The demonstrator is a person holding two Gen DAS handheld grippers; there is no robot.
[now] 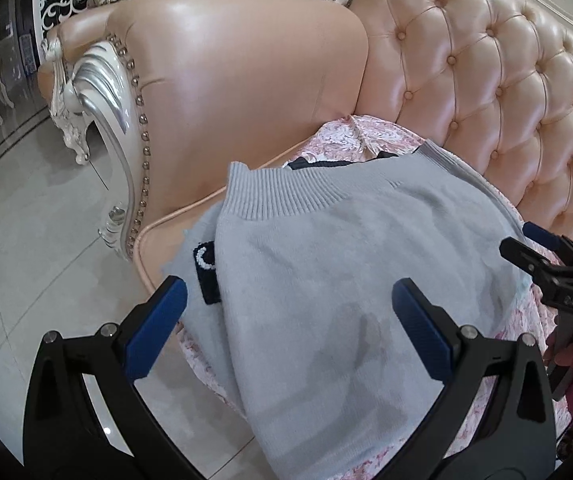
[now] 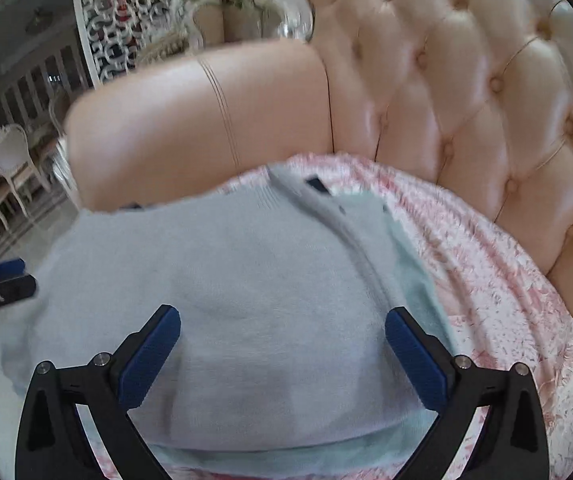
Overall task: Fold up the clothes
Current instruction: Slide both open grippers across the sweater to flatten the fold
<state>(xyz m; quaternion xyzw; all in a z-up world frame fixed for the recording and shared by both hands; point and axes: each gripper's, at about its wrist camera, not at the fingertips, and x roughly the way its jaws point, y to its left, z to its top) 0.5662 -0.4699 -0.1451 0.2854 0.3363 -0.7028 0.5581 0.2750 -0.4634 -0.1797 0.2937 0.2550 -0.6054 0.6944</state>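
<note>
A pale grey-blue knitted sweater (image 1: 326, 264) lies folded on a pink patterned cover (image 1: 350, 136) over the sofa seat, its ribbed hem toward the armrest and a dark patch with white beads (image 1: 206, 276) at its left edge. My left gripper (image 1: 288, 304) hovers open over the sweater's near part, nothing between its blue pads. In the right wrist view the same sweater (image 2: 246, 300) fills the middle, and my right gripper (image 2: 282, 336) stands open above it. The right gripper (image 1: 542, 252) also shows at the right edge of the left wrist view; the left gripper (image 2: 2, 280) shows at the left edge of the right one.
The pink leather sofa has a padded armrest (image 1: 238, 80) at the far left and a tufted backrest (image 1: 506, 80) behind. The seat's front edge (image 1: 158, 240) drops to a tiled floor (image 1: 26, 240). White chairs (image 2: 10, 168) stand farther off.
</note>
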